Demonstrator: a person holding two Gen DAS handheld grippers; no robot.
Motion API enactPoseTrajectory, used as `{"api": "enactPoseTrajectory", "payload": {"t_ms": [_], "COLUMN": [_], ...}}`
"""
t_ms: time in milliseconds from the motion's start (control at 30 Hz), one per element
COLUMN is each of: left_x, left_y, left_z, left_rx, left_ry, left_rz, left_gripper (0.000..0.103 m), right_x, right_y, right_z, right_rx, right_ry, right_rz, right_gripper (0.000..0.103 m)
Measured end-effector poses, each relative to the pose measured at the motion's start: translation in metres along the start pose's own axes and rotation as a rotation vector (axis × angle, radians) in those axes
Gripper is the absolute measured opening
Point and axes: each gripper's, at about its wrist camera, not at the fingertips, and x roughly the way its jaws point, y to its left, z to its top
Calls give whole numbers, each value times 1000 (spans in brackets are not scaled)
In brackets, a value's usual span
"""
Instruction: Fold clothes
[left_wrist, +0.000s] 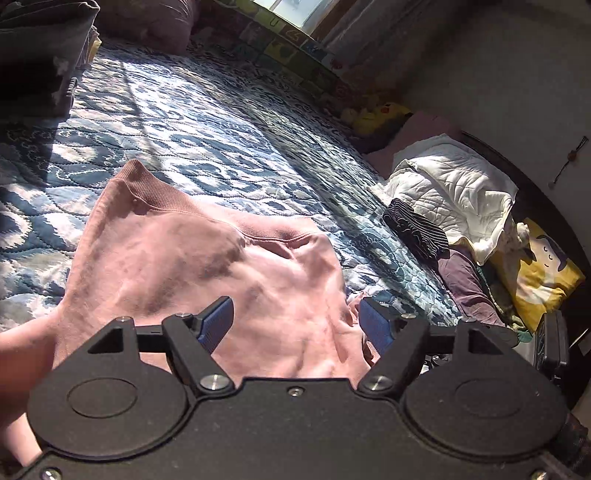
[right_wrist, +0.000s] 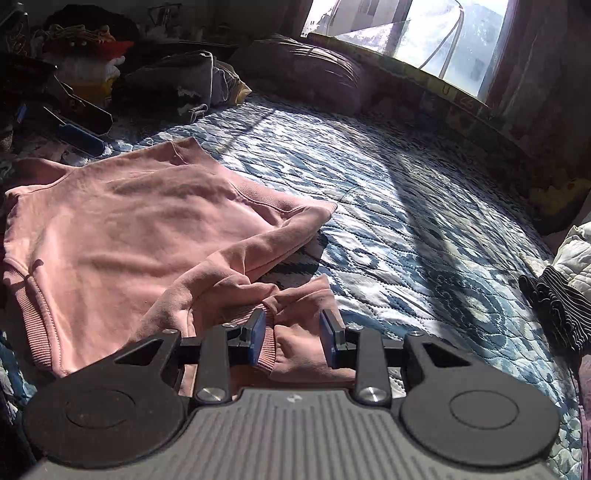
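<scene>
A pink sweatshirt (right_wrist: 122, 229) lies spread on the blue patterned quilt (right_wrist: 406, 229), its ribbed hem toward the left and one sleeve (right_wrist: 258, 254) bunched toward the near edge. My right gripper (right_wrist: 293, 332) is open, its blue pads on either side of the sleeve's ribbed cuff (right_wrist: 291, 321), with the cloth between them. In the left wrist view the same sweatshirt (left_wrist: 192, 266) fills the foreground. My left gripper (left_wrist: 297, 321) hangs open just above its body, holding nothing. A hand shows at the left edge of that view.
A striped dark garment (left_wrist: 415, 229) and a white quilted blanket (left_wrist: 450, 188) lie at the bed's right side, with a yellow cushion (left_wrist: 539, 273) beyond. Pillows and a dark clothes pile (right_wrist: 177, 85) sit at the head. The window ledge (right_wrist: 424, 70) runs along the far side.
</scene>
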Motion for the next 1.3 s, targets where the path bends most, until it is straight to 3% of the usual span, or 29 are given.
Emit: {"api": "enactPoseTrajectory", "payload": {"t_ms": [133, 300, 433, 500, 533, 633, 733, 800, 867, 900, 967, 1033, 1067, 1167, 1300], "left_x": [5, -1, -10, -12, -10, -10, -13, -13, -12, -12, -11, -11, -10, -9, -7], "left_y": [4, 24, 40, 49, 54, 63, 62, 60, 59, 59, 60, 60, 61, 61, 62], "left_z": [-41, -72, -77, -78, -78, -77, -76, -76, -77, -77, -77, -78, -78, -78, -78], "left_rx": [-69, -161, -240, -296, -333, -411, -408, -393, -384, -381, -382, -387, -389, -391, -397], "left_ry": [102, 146, 104, 84, 90, 91, 91, 96, 99, 100, 98, 95, 95, 100, 100], "left_rz": [-62, -141, -257, -333, -354, -403, -430, -424, -418, -416, -415, -415, -415, -413, -412], "left_gripper": [74, 75, 75, 75, 76, 76, 76, 76, 76, 76, 76, 76, 76, 76, 76], "right_x": [6, 24, 31, 30, 27, 3, -15, -13, -4, 1, 5, 8, 10, 12, 7], "right_y": [40, 68, 61, 42, 29, -26, -105, -158, -185, -195, -195, -181, -176, -157, -117], "right_z": [-11, -15, -4, 3, 7, 10, -8, -35, -62, -77, -93, -104, -108, -115, -122], "right_rx": [-239, -460, -402, -255, -154, 169, 572, 848, 1036, 1116, 1176, 1216, 1228, 1285, 1409], "right_ry": [54, 85, 82, 83, 74, -45, -154, -176, -138, -117, -111, -110, -98, -66, -55], "right_rz": [-43, -100, -84, -28, 10, -5, -109, -186, -173, -150, -128, -117, -113, -90, 12], "right_gripper": [33, 33, 33, 22, 4, 4, 5, 11, 32, 33, 37, 50, 52, 52, 52]}}
